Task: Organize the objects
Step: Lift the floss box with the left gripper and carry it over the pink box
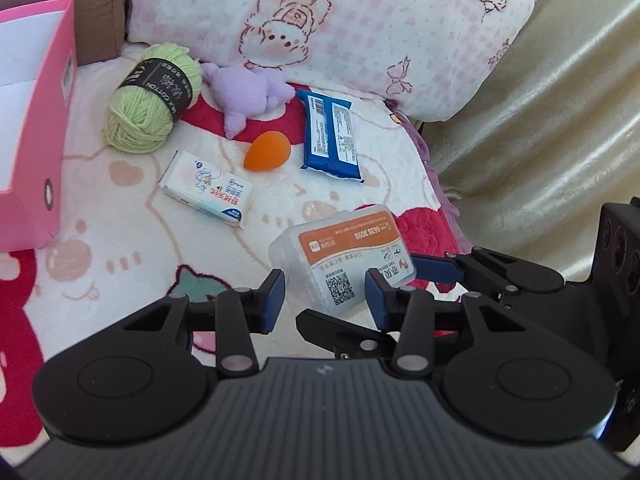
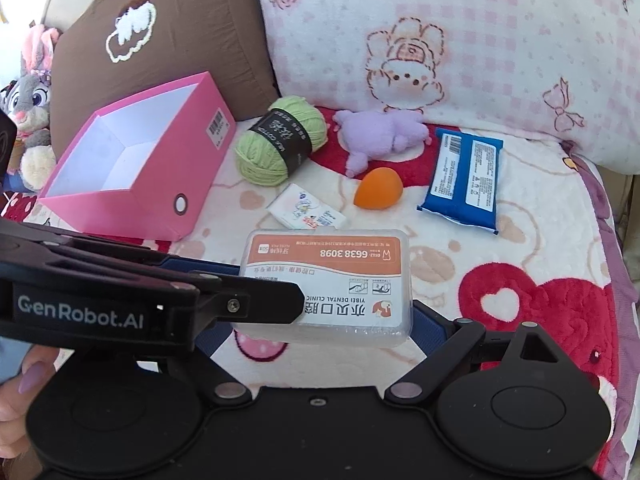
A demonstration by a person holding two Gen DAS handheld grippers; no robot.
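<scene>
Both grippers (image 1: 325,300) (image 2: 316,316) clamped on floss box (image 2: 328,288), beside pink bin (image 2: 132,168); uneven pull risks dropping

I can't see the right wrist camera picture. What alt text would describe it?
A clear floss-pick box sits between the right gripper's blue fingers, with the left gripper reaching in over its corner. Behind, on a cartoon blanket, lie green yarn, an orange sponge and an empty pink box.

I am reading "6638 3098" and "YIBEI DENTAL CLINIC" on the clear box (image 2: 328,280), "GenRobot.AI" on my left claw (image 2: 256,308), and "COTTON" on the band of the green yarn (image 1: 150,98).
</scene>
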